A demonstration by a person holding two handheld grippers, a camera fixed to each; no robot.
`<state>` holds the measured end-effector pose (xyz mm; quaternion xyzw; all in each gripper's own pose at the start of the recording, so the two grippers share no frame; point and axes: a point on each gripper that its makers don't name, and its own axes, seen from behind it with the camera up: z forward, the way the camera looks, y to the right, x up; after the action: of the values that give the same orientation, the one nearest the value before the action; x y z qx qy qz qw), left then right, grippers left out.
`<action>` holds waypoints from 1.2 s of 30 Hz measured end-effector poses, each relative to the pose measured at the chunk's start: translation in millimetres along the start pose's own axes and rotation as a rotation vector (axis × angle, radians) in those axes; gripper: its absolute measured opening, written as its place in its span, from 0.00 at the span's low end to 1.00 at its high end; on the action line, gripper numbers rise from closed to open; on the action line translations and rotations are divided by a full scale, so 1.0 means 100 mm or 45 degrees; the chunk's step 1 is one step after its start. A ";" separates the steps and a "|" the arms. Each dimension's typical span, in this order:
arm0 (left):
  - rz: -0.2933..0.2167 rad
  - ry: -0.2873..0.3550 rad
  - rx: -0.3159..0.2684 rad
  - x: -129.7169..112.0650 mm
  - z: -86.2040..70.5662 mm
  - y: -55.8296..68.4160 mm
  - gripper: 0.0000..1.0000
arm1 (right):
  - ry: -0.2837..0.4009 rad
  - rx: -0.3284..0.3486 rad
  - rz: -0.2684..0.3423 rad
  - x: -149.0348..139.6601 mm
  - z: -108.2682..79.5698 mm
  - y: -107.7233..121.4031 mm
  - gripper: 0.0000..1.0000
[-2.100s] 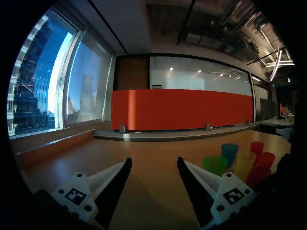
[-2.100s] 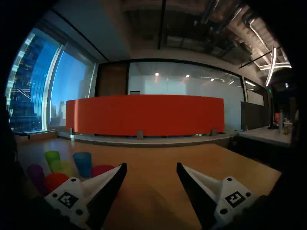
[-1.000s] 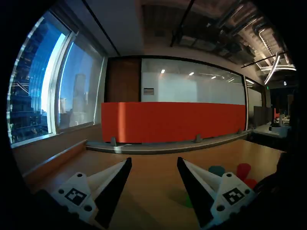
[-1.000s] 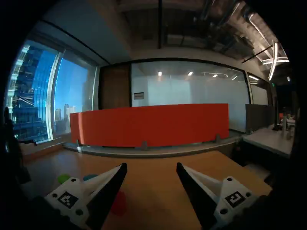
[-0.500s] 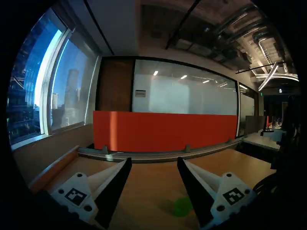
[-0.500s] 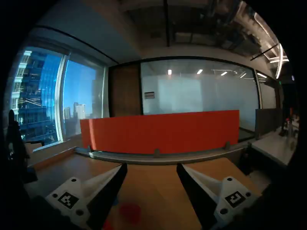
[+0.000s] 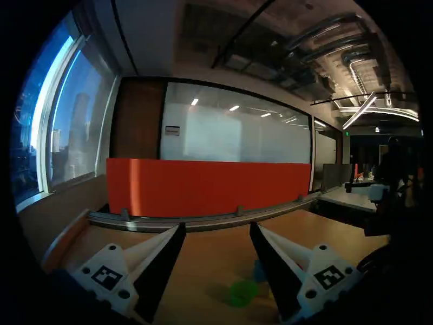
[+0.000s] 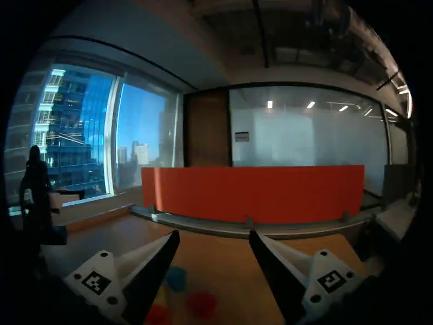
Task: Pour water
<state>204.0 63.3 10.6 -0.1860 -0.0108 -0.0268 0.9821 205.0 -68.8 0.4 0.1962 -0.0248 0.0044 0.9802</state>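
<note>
Coloured plastic cups stand in a cluster on the wooden table. In the left gripper view, a green cup (image 7: pixel 242 292) and a blue cup (image 7: pixel 258 269) sit low between the fingers of my left gripper (image 7: pixel 216 225), which is open and well above them. In the right gripper view, a blue cup (image 8: pixel 176 277), a red cup (image 8: pixel 201 302) and a yellow cup (image 8: pixel 162 295) lie below my right gripper (image 8: pixel 214 233), which is open and holds nothing. The other gripper appears as a dark shape at the right edge (image 7: pixel 373 193) and at the left edge (image 8: pixel 39 208).
An orange partition (image 7: pixel 205 187) runs along the far edge of the table (image 7: pixel 216 254), on a grey rail. Large windows (image 8: pixel 81 143) are on the left. A second desk (image 7: pixel 346 197) stands at the right.
Both grippers have risen over the table, so the cups have dropped to the bottom of both views. Both stayed open. Each gripper now sees the other at its edge.
</note>
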 end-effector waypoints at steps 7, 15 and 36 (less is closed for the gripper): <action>0.046 -0.048 -0.132 -0.08 0.01 0.15 0.87 | 0.006 0.185 -0.063 0.10 -0.01 -0.31 0.99; 0.030 -0.067 -0.219 -0.09 0.03 0.24 0.87 | 0.002 0.256 -0.120 0.14 0.01 -0.42 0.99; 0.108 -0.209 -0.351 -0.51 0.10 0.35 0.87 | -0.181 0.410 -0.128 -0.14 0.16 -0.58 0.99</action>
<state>154.9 102.0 5.4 -0.3208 -0.0794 0.0287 0.9434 191.8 -128.0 -7.7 0.3515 -0.0832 -0.0545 0.9309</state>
